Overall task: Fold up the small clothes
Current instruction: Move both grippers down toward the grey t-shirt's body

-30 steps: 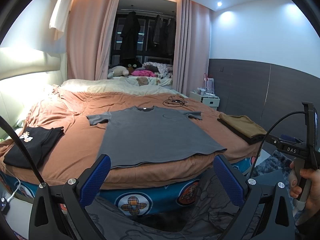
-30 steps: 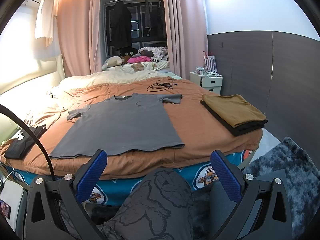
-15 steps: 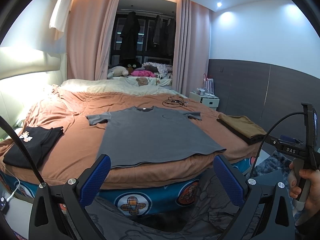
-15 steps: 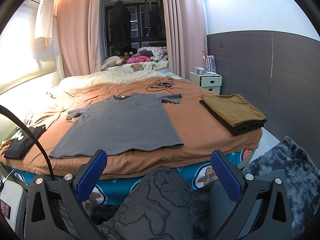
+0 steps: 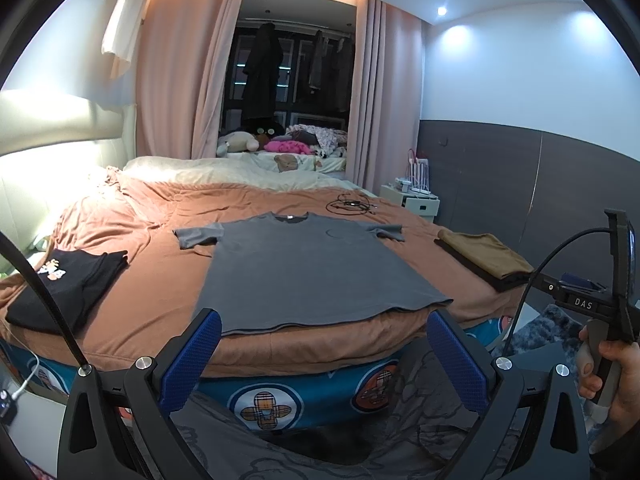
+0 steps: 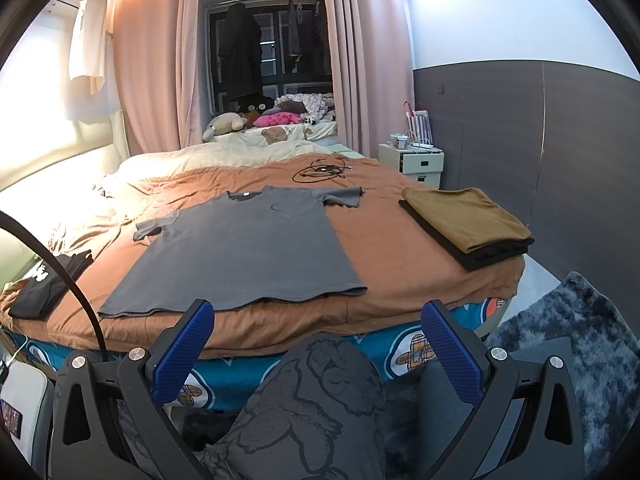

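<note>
Blue-padded left gripper (image 5: 324, 344) and right gripper (image 6: 318, 340), fingers (image 6: 184, 350) spread, level before grey T-shirt (image 6: 244, 248).

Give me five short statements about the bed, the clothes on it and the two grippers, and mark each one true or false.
1. The grey T-shirt lies spread flat on the bed, neck away from the camera. True.
2. The left hand-held gripper is clamped on the shirt's hem. False: its fingers are wide apart and short of the bed, holding nothing.
3. A folded mustard garment sits on a dark one near the bed's right edge. True.
4. The right hand-held gripper is open and empty. True.
5. The black garment with a printed design lies on top of the grey T-shirt. False: it lies apart, by the bed's left edge.
</note>
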Demonstrator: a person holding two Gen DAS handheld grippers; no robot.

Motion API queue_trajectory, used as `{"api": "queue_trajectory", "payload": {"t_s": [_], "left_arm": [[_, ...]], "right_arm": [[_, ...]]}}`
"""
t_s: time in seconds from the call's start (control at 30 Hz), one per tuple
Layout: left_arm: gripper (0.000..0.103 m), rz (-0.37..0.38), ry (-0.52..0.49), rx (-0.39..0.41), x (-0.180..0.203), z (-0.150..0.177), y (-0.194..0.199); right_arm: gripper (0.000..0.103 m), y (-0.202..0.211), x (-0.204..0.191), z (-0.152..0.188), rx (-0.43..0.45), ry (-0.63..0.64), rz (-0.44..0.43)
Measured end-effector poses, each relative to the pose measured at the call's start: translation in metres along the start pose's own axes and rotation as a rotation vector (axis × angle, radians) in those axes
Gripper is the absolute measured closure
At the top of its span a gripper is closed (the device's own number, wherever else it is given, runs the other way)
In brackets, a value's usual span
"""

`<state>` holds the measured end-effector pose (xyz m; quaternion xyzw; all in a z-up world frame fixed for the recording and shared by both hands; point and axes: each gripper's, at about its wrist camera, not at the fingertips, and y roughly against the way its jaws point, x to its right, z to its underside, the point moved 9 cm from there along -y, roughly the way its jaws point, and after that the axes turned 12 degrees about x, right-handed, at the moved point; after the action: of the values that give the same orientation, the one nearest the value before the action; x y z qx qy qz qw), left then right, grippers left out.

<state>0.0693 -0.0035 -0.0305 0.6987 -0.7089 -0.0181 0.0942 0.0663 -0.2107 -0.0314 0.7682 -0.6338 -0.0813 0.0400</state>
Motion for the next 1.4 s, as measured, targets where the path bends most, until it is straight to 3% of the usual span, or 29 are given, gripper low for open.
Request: {"api": "queue_trajectory", "payload": {"t_s": [0.2,0.4,0.97,1.4], "left_arm": [[0.000,-0.004,-0.001,-0.006,-0.006,0.000,-0.008],[0.000,-0.010,0.040,-0.022,-0.025,-0.006,-0.034],[0.000,-0.140,0.116,-0.130,-0.139,-0.008,-0.186],[0.009,-0.207,0.189,-0.198,-0.214,-0.022,-0.278]], "right_arm": [[0.000,-0.005,-0.003,-0.002,-0.003,0.008,0.001],[0.000,-0.035,-0.008,-0.009,-0.032,0.017,-0.014],[0.000,-0.208,-0.038,-0.044,-0.112,0.033,-0.130],[0.000,-0.325,-0.066,-0.069,-0.172,0.037,-0.236]]}}
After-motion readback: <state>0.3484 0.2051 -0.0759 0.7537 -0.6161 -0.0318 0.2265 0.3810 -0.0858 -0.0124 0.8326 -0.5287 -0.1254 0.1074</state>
